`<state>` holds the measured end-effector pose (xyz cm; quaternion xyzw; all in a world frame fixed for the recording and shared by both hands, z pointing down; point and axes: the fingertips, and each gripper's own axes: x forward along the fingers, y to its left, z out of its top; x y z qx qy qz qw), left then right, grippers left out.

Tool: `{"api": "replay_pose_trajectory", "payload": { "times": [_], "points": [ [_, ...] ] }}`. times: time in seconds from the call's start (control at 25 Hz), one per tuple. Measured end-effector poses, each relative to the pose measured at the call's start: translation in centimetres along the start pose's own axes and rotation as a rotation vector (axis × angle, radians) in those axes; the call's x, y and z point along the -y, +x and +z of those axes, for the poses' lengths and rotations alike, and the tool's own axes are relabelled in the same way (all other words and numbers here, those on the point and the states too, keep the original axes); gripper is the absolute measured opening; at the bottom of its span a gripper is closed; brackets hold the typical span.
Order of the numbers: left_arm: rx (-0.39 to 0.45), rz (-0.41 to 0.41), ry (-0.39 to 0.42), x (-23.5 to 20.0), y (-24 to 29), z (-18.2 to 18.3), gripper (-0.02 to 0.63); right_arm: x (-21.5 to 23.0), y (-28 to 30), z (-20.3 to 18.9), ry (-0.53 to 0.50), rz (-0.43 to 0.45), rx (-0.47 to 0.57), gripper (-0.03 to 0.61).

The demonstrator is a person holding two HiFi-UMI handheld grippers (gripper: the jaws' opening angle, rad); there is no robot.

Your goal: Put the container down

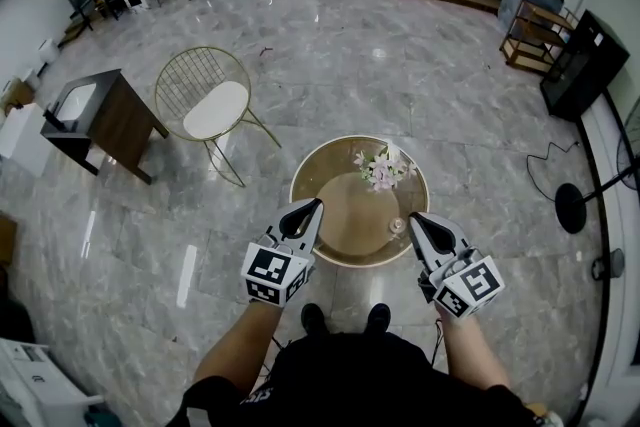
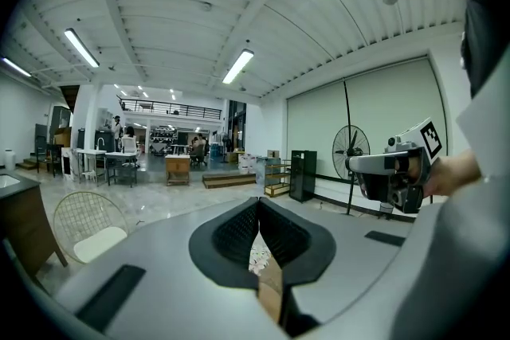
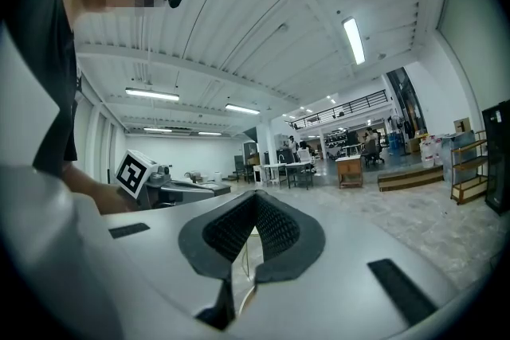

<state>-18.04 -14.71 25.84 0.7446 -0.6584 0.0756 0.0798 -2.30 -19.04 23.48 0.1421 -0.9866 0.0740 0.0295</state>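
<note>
A round gold-rimmed table (image 1: 310,161) stands in front of me, with a bunch of pale flowers (image 1: 380,169) near its far side. A small clear object (image 1: 397,226), possibly the container, rests on the tabletop close to the near right rim. My left gripper (image 1: 317,204) hovers over the table's near left edge, shut and empty. My right gripper (image 1: 412,217) is over the near right edge, just right of the small object, also shut with nothing held. In the left gripper view the gripper (image 2: 257,205) has its jaws meeting; in the right gripper view the gripper (image 3: 256,199) does too.
A gold wire chair (image 1: 206,99) with a white seat stands to the left of the table, and a dark side table (image 1: 98,118) further left. A floor fan base (image 1: 570,208) and cable lie to the right, near a black cabinet (image 1: 584,65).
</note>
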Motion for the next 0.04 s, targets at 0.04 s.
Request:
{"api": "replay_pose_trajectory", "payload": {
  "times": [0.04],
  "points": [
    [0.001, 0.002, 0.003, -0.06, -0.04, 0.05, 0.017, -0.03, 0.08, 0.07, -0.001, 0.000, 0.001, 0.011]
  ]
}}
